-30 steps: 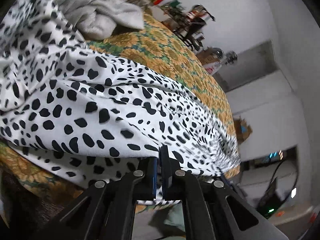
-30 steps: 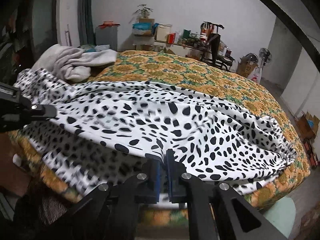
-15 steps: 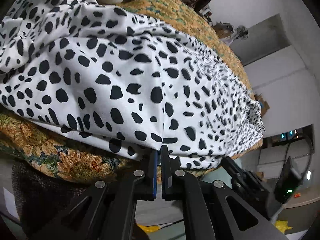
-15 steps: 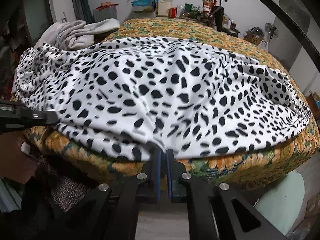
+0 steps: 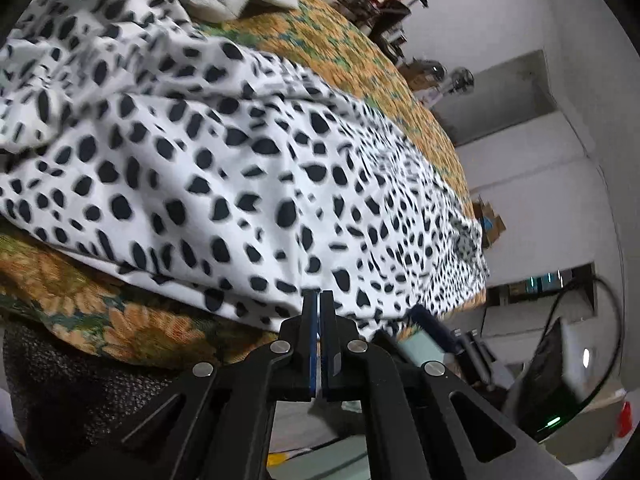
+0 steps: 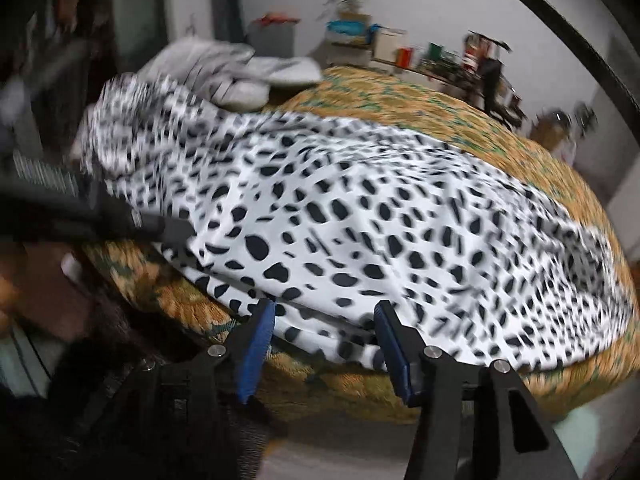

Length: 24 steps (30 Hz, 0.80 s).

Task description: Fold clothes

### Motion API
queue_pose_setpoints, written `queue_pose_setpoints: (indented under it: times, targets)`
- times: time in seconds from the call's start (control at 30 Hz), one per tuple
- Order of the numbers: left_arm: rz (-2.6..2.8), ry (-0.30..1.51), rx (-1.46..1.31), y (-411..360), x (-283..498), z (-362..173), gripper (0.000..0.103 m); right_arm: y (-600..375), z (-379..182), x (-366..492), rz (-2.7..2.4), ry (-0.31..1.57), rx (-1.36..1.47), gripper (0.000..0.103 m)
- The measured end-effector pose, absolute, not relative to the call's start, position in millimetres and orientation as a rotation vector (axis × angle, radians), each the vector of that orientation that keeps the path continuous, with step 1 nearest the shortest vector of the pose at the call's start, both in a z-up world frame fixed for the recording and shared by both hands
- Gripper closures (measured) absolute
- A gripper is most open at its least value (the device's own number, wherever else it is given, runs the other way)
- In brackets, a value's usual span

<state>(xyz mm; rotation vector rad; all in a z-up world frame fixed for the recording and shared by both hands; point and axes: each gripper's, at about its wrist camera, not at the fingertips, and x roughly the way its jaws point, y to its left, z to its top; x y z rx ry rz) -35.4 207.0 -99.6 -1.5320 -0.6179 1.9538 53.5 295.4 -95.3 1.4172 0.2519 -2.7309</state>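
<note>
While the spotted garment lies spread over the sunflower-print bed, left tongs pinch its near hem; right tongs (jaws just opened) straddle the hem without pressing.

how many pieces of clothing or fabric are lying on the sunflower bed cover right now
2: the spotted white cloth spread across the near side, and a grey bundle at the far corner, which may hold more than one piece.

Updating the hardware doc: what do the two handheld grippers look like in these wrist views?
Both match: the left gripper and right gripper have matte black angular linkage arms with triangular cutouts and silver round pivot bolts. The fingers are flat black blades faced with blue pads. No cables or markings show.
</note>
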Motion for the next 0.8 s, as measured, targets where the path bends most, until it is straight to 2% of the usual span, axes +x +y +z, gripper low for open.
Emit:
queue_pose_setpoints:
  times: [0.1,0.13,0.17,0.2,0.23,0.33,0.5,0.57,0.6,0.63,0.8]
  targets:
    - [1.967,-0.668,-1.589,199,-39,-101,0.102,290,-104,49,-2.724,0.298,1.423,0.061]
    - [1.942,-0.705,-1.623,198,-40,-104,0.098,290,-106,48,-2.721,0.311,1.423,0.065]
    - [1.911,-0.744,-1.656,197,-42,-108,0.092,290,-106,48,-2.718,0.305,1.423,0.068]
    - [1.885,-0.774,-1.682,196,-42,-112,0.073,290,-105,48,-2.715,0.289,1.424,0.079]
    - [1.872,-0.788,-1.693,197,-42,-114,0.064,290,-105,48,-2.713,0.273,1.425,0.082]
    - [1.872,-0.792,-1.692,203,-39,-114,0.063,288,-102,51,-2.706,0.278,1.419,0.092]
    - [1.901,-0.820,-1.683,211,-42,-119,0.063,291,-98,53,-2.720,0.240,1.409,0.099]
    - [1.961,-0.813,-1.630,213,-43,-117,0.074,292,-96,54,-2.718,0.228,1.404,0.100]
    - [1.979,-0.800,-1.608,213,-43,-116,0.091,293,-96,54,-2.713,0.225,1.403,0.100]
    - [1.988,-0.780,-1.592,212,-43,-116,0.100,294,-95,55,-2.707,0.220,1.403,0.100]
    - [1.977,-0.745,-1.550,197,-35,-112,0.102,297,-87,60,-2.671,0.167,1.386,0.101]
